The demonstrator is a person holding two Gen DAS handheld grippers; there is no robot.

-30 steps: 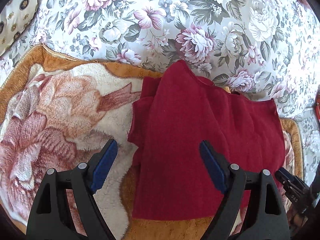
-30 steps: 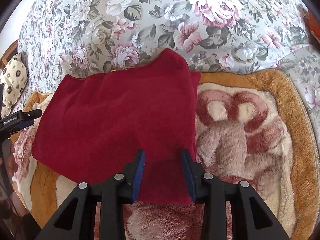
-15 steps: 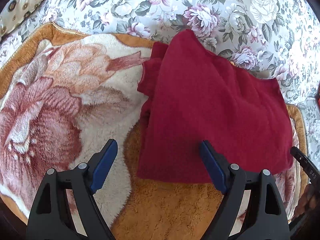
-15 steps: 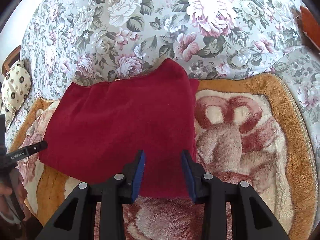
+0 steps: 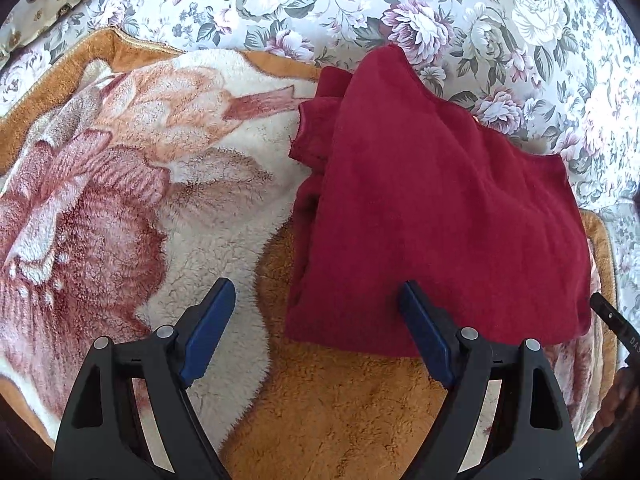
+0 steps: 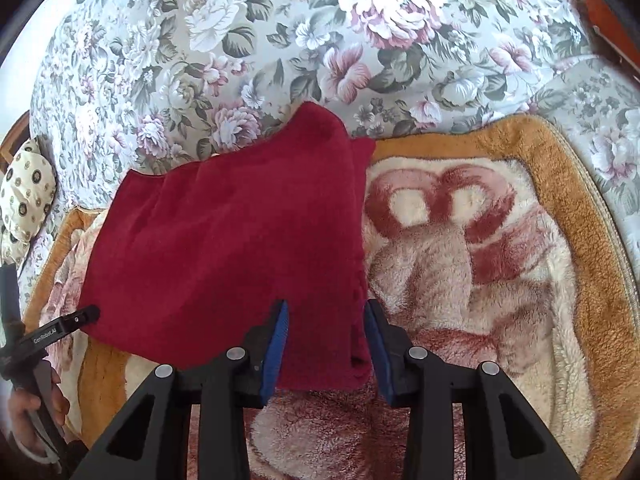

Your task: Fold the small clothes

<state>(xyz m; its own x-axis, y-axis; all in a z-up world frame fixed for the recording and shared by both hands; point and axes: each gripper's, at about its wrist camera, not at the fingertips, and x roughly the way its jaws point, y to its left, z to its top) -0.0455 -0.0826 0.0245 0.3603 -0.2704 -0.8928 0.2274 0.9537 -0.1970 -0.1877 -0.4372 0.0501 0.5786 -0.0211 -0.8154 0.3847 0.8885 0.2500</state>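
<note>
Now lower, left claw (image 5: 316,332) — open, right claw (image 6: 326,344) opening over red garment (image 6: 240,248)

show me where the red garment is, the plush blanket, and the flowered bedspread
red garment (image 5: 440,208), left wrist view, middle of its folded top layer
plush blanket (image 6: 460,264), right wrist view, cream and pink pile right of the garment
flowered bedspread (image 6: 280,40), right wrist view, printed fabric beyond the garment

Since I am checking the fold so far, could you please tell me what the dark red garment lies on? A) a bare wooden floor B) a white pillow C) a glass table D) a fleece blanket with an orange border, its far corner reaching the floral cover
D: the dark red garment rests mostly on the fleece blanket, with its far corner over the floral cover.
</note>
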